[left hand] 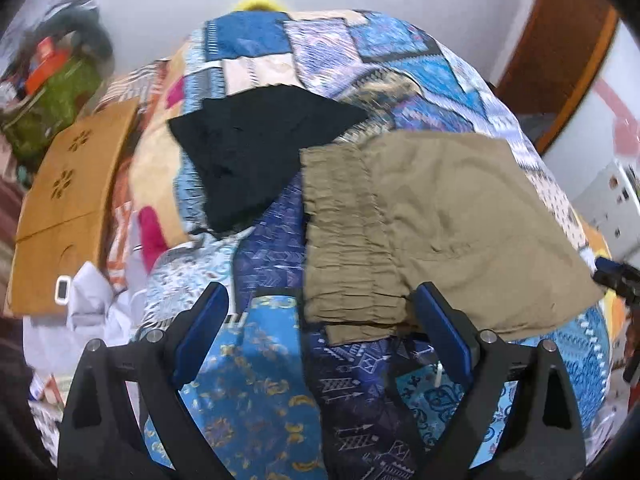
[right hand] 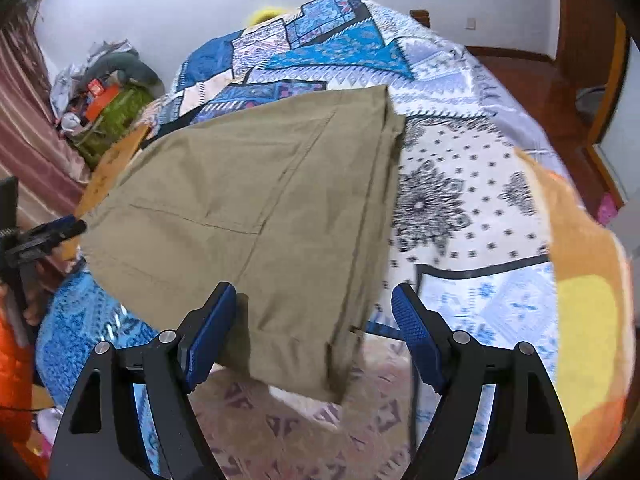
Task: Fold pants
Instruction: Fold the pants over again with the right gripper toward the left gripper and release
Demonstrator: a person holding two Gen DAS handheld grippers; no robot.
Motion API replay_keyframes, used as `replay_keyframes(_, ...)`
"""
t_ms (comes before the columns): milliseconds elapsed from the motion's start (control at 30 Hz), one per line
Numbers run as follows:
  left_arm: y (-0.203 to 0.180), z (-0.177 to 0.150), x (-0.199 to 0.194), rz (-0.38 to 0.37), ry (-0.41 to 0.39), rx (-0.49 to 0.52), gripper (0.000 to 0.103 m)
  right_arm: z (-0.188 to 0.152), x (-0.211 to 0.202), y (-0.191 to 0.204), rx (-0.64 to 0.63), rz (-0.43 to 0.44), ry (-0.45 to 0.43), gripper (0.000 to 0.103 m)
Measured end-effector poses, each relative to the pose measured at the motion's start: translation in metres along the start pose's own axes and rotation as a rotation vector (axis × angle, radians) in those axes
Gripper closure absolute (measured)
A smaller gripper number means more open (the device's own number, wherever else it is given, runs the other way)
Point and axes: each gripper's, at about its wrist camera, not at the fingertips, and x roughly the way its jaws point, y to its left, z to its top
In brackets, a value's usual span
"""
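Khaki pants (left hand: 440,216) lie folded flat on a patchwork bedspread (left hand: 280,360), elastic waistband toward my left gripper. My left gripper (left hand: 320,320) is open, its blue-padded fingers (left hand: 444,332) either side of the waistband's near edge, holding nothing. In the right wrist view the pants (right hand: 260,208) spread across the bed with the leg end nearest. My right gripper (right hand: 312,332) is open, its jaws either side of the near leg hem, not closed on it. Each gripper shows at the other view's edge: the right one in the left wrist view (left hand: 612,272), the left one in the right wrist view (right hand: 44,236).
A black garment (left hand: 256,152) lies folded on the bed beyond the khaki pants. A cardboard box (left hand: 68,204) sits left of the bed, with a cluttered pile (left hand: 52,92) behind it. A white wall and a wooden door frame (left hand: 560,52) stand at the back right.
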Motion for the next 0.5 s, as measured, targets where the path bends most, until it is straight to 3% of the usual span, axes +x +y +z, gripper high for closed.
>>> replay_keyframes(100,0.005,0.002,-0.014,0.017,-0.034,-0.048,0.008,0.005,-0.011,0.009,-0.044,-0.032,-0.029,0.026)
replay_keyframes(300,0.001,0.003,-0.025,-0.126,-0.015,-0.144,0.008,0.021,-0.029,0.047,-0.125,0.048,-0.125,0.026)
replay_keyframes(500,-0.025,-0.003,-0.012,-0.227,0.056,-0.137,0.008,0.030,-0.002,0.091,-0.234,0.102,-0.103,0.026)
